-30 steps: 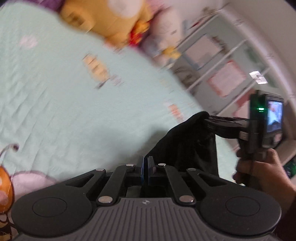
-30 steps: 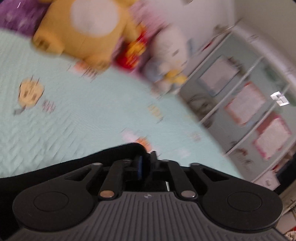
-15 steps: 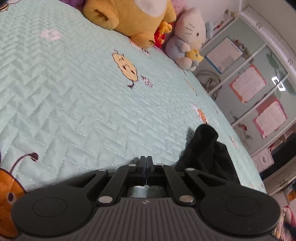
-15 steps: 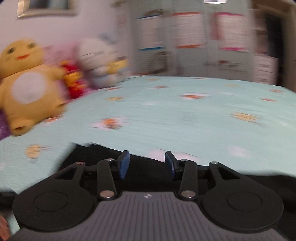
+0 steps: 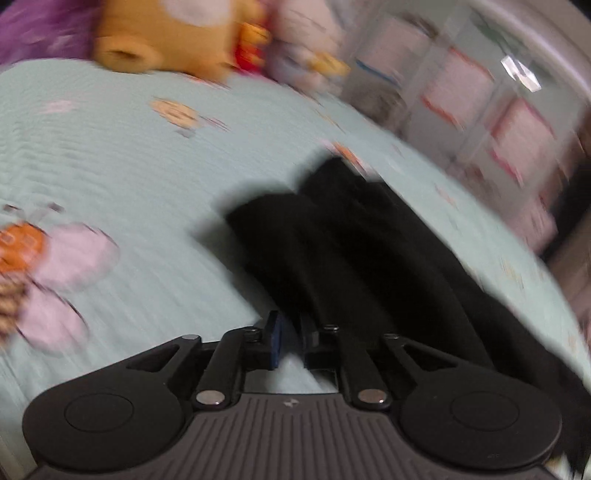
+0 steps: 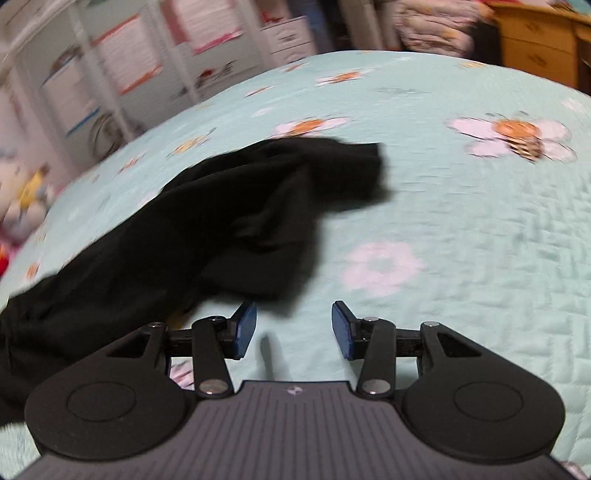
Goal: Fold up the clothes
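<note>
Gone from the left gripper (image 5: pixel 290 341): the grip that was clamped tight a second ago, jaws now opening to a narrow gap with only quilt showing between, black cloth just beyond the tips. Swung round since the earlier frame, with the black garment (image 5: pixel 354 251) now filling the middle of the left view instead of its right edge. Right gripper (image 6: pixel 293 328) also turned, from facing the plush toys to facing down the bed; jaws standing wide, nothing between them, cloth edge just far-left of the left pad.

Garment (image 6: pixel 229 218) lying loose on the mint quilt (image 6: pixel 461 240), released by both tools. Bunched and creased, one end reaching far toward the flower print, the other trailing near-left out of view. No clean fold visible; edges blurred, layers hard to count.

Progress, as a judgement: early. Laid down but not flattened. Left to do: spread, square up, then fold over.

Yellow plush (image 5: pixel 162 33) at far end, untouched.
</note>
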Demonstrator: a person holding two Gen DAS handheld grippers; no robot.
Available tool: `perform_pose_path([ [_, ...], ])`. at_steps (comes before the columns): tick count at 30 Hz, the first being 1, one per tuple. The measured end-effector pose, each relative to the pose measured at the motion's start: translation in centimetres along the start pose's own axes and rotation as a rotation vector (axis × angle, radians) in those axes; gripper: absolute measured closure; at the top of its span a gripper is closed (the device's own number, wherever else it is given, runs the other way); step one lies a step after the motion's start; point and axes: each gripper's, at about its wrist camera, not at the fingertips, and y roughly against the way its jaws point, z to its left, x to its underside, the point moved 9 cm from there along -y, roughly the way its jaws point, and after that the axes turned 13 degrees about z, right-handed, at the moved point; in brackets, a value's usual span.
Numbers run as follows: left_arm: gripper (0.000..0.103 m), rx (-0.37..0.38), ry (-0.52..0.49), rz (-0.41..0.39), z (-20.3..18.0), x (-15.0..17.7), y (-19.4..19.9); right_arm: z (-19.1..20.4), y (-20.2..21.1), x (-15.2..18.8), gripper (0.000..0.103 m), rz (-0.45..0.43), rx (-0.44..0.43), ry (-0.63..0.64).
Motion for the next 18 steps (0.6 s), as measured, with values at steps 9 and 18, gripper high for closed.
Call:
perform_pose_path([
  [9, 0.061, -0.015, -0.193, 0.065, -7.5, 4.6, 0.1, -4.5, -0.7, -4.1, 0.038, -0.041, -0.126, 0.028],
  [18, 0.056, -0.045, -0.733, -0.019, -15.9, 10.1, 0.0, -5.6, 0.1, -7.8, 0.043, -0.057, -0.227, 0.074],
])
